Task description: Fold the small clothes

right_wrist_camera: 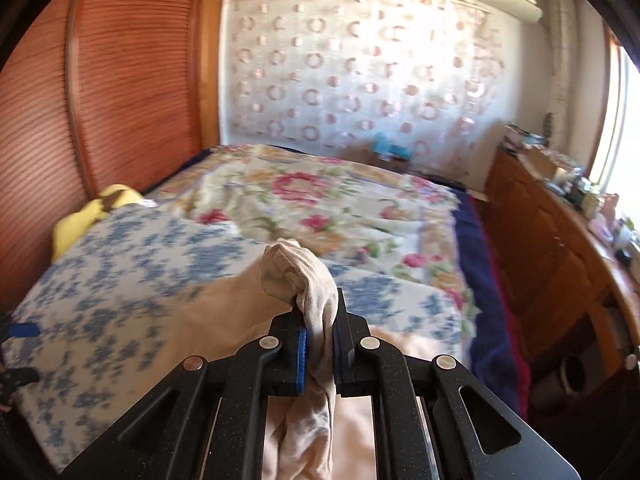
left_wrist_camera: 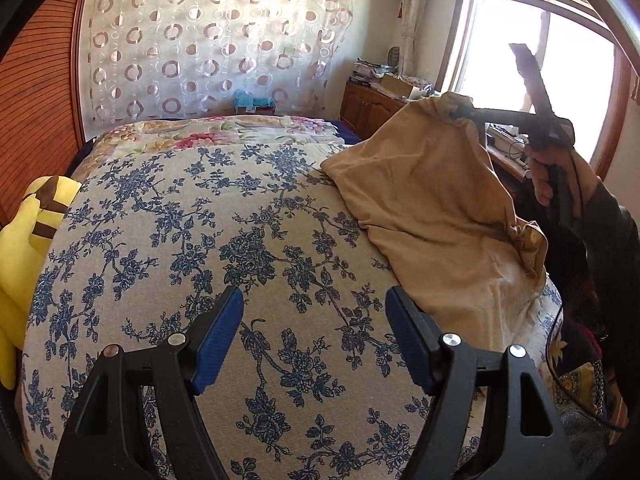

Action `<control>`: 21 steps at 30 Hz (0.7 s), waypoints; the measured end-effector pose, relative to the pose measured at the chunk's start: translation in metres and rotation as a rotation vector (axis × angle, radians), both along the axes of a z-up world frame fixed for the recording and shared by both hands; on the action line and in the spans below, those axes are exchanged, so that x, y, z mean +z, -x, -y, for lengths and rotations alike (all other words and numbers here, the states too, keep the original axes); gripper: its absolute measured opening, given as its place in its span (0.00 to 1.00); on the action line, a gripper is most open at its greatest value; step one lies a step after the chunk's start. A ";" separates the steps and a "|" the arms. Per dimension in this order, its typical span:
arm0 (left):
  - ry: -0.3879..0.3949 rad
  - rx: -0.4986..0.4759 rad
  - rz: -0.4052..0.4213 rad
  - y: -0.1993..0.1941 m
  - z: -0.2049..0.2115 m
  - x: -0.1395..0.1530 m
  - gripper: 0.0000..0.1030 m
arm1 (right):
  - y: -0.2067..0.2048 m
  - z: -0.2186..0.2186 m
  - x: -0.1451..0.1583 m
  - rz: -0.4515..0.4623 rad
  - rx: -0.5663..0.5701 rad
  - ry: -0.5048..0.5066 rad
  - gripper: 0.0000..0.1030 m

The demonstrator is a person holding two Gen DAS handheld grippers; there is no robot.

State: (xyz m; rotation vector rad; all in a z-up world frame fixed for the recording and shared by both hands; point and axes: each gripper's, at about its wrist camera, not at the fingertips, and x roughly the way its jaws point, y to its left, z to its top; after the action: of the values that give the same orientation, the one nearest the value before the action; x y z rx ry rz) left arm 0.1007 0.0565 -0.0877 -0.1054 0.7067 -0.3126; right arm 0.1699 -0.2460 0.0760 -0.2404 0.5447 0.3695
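While your right tool (right_wrist_camera: 319, 316) clenches a bunched corner of the tan garment (left_wrist_camera: 432, 200) to lift it off the bed's (left_wrist_camera: 200, 220) right edge, your left tool (left_wrist_camera: 314, 312) waits released.

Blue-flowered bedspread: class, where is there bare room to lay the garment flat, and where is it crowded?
Free: the blue-flowered bedspread between the yellow plush toy and the tan garment, ahead of the open left gripper. Crowded: the garment's side, where the right gripper pinches it.
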 end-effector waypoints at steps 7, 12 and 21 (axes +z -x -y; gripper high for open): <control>-0.006 -0.013 -0.002 0.000 0.007 -0.002 0.72 | -0.028 0.002 -0.008 -0.052 -0.180 0.030 0.24; -0.011 -0.033 0.005 0.000 0.017 0.000 0.72 | 0.009 0.004 -0.001 -0.037 -0.150 -0.032 0.44; -0.028 -0.068 0.002 -0.002 0.040 0.000 0.72 | 0.109 0.026 -0.025 -0.064 -0.025 -0.071 0.45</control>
State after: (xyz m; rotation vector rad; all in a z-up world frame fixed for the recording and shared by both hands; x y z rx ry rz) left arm 0.1030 0.0169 -0.0873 -0.0542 0.7137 -0.3676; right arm 0.0612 -0.2722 0.0512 -0.1540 0.5963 0.3725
